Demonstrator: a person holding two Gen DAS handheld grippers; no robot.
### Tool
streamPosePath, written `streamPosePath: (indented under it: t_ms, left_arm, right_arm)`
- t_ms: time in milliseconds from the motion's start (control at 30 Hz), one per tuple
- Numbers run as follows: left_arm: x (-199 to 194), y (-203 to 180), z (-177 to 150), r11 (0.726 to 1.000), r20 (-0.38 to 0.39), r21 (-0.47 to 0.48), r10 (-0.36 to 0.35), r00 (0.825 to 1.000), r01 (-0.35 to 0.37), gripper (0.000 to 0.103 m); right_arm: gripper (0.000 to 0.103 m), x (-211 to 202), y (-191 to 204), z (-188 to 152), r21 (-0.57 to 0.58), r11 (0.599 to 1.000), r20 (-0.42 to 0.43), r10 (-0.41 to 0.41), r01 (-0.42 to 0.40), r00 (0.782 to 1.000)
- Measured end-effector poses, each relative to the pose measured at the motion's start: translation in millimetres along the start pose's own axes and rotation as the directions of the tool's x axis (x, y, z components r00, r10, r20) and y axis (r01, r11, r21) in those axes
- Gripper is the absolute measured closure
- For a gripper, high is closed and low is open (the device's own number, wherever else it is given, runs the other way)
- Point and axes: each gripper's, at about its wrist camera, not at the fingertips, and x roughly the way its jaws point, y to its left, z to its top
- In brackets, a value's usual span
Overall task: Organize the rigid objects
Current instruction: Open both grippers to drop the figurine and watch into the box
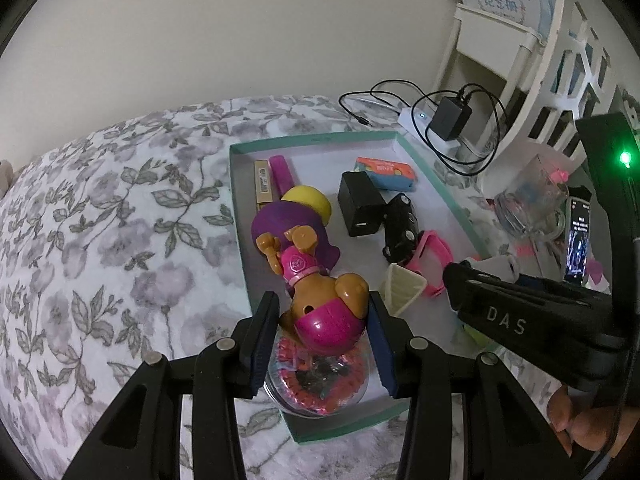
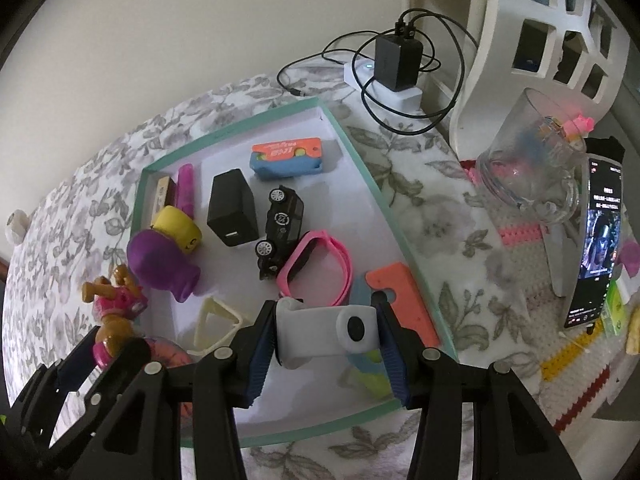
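Observation:
My left gripper (image 1: 324,320) is shut on a brown toy dog (image 1: 320,300) with a pink helmet, held head-down over the near end of a teal-rimmed tray (image 1: 320,138). Right under the dog sits a clear round tub of pink bits (image 1: 316,384). My right gripper (image 2: 326,320) is shut on a white gadget (image 2: 320,336) with a black round button, above the tray's (image 2: 240,124) near right part. The tray holds a black charger cube (image 2: 232,208), a black toy car (image 2: 280,228), a pink wristband (image 2: 320,268), a blue and orange box (image 2: 286,158) and a purple toy (image 2: 160,264).
A glass mug (image 2: 528,160) and a lit phone on a stand (image 2: 598,240) stand right of the tray. A power strip with a black adapter and cables (image 2: 396,64) lies behind it, next to a white lattice frame (image 2: 540,32). A flowered bedspread (image 1: 100,220) spreads to the left.

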Motion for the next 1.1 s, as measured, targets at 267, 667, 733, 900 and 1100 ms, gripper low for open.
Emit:
streamPosePath:
  t_ms: [267, 667, 733, 900, 1100]
  left_arm:
    - [-3.5, 2.8, 1.1, 1.0, 0.012, -0.006, -0.009, 1.0, 0.01, 0.057]
    - [-17.2, 23.0, 5.6, 0.996, 0.022, -0.084, -0.014, 1.0, 0.015, 0.057]
    - [-21.2, 30.1, 6.2, 0.994, 0.026, -0.109, -0.001, 1.0, 0.004, 0.057]
    - [-25.2, 49.4, 5.3, 0.983, 0.017, -0.179, 0.052, 0.999, -0.048, 0.033]
    - [-14.4, 73.0, 0.2, 0.958, -0.048, -0.243, 0.144, 0.988, -0.151, 0.022]
  right_arm:
    - [0.051, 0.9, 2.6, 0.3, -0.015, 1.0, -0.005, -0.003, 0.003, 1.0]
    - [0.041, 1.1, 4.9, 1.1, -0.033, 0.999, -0.005, 0.001, -0.001, 1.0]
    - [0.04, 0.1, 6.4, 0.6, -0.041, 0.999, -0.004, -0.003, 0.003, 1.0]
    - [0.032, -2.7, 12.2, -1.4, -0.061, 0.998, 0.006, -0.01, 0.01, 1.0]
    - [0.017, -2.6, 20.0, -3.7, -0.07, 0.998, 0.008, 0.01, -0.01, 1.0]
